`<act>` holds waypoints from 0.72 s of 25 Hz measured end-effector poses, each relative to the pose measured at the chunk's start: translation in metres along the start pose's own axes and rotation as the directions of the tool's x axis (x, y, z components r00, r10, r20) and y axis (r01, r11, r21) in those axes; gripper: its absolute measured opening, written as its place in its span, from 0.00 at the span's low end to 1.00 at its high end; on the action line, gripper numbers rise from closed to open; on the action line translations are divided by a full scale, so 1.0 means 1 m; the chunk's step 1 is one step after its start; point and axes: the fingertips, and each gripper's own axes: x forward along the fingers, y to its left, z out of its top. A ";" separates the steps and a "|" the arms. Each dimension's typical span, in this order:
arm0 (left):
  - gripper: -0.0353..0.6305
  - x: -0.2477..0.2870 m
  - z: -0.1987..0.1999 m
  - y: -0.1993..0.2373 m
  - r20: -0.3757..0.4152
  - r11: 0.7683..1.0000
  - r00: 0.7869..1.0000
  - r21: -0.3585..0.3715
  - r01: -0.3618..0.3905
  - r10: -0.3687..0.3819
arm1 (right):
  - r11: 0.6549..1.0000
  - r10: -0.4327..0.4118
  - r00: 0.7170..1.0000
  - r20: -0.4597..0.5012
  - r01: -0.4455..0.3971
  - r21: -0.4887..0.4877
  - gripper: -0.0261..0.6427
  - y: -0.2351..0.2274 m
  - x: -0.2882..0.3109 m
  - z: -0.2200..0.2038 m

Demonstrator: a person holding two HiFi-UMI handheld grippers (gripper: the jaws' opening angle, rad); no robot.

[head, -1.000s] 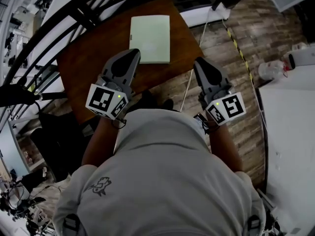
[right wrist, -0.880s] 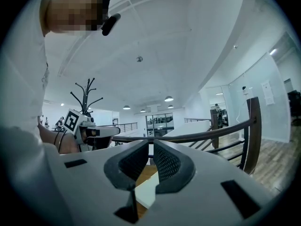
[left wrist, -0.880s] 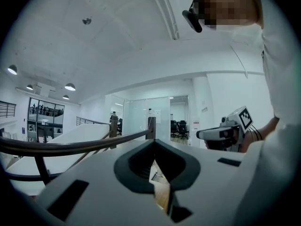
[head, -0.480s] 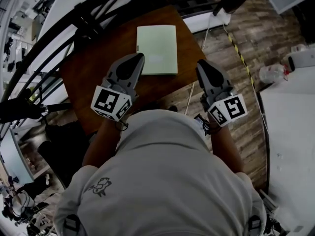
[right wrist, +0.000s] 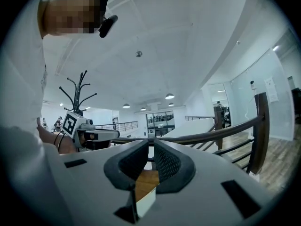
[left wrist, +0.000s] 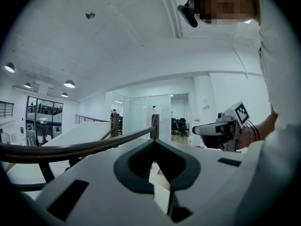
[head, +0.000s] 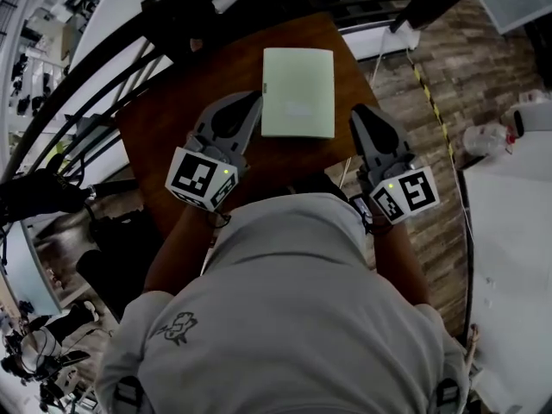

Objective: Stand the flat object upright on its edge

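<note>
Two grippers in play, and both have their jaws clenched on nothing. Each gripper view shows the dark pads meeting at the tip with only the room beyond.

The flat object (head: 298,91) is a pale green rectangle lying flat on the brown wooden surface (head: 172,119), at about 12 o'clock from the person and toward the surface's right side. Its cover looks plain. A tiny mark sits near its left edge, way too small to read.

The left gripper (head: 254,102) is at roughly 8 o'clock from the object, tip just beside its left edge. From above I can't tell if it actually touches. The right gripper (head: 360,113) is at roughly 4 o'clock from it, near the right edge but apart, around the surface's right-hand corner.

As for labels, the left marker cube (head: 201,178) and the right marker cube (head: 405,195) carry black-and-white square patterns, each with a small green light lit. The grey shirt (head: 285,317) has a little graphic at 8 o'clock on the back, but it's unreadable at this size.

A dark curved railing (head: 112,54) runs from 9 to 12 o'clock around the surface. At 2 o'clock, a white cable (head: 377,54) and a strip of yellow-and-black tape (head: 429,102) cross the plank floor (head: 457,41). A white table (head: 509,231) is at 3 o'clock. The right gripper view also catches a coat rack (right wrist: 77,93) behind the other gripper.
</note>
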 end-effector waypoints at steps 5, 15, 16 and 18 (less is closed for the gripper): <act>0.07 0.003 -0.008 0.018 -0.032 1.000 0.999 -0.023 -0.018 0.018 | 1.000 0.017 1.000 -0.023 -0.017 0.017 0.09 -0.004 0.022 -0.004; 0.07 0.044 -0.035 0.039 -0.109 0.998 0.993 -0.046 -0.041 0.035 | 0.997 0.036 0.993 -0.110 -0.028 0.074 0.09 -0.052 0.056 -0.036; 0.07 0.051 -0.036 0.041 -0.116 0.998 0.993 -0.051 -0.040 0.034 | 0.997 0.036 0.992 -0.119 -0.027 0.077 0.09 -0.059 0.059 -0.038; 0.07 0.059 -0.039 0.042 -0.126 0.997 0.992 -0.064 -0.034 0.026 | 0.996 0.039 0.990 -0.136 -0.029 0.080 0.10 -0.067 0.063 -0.042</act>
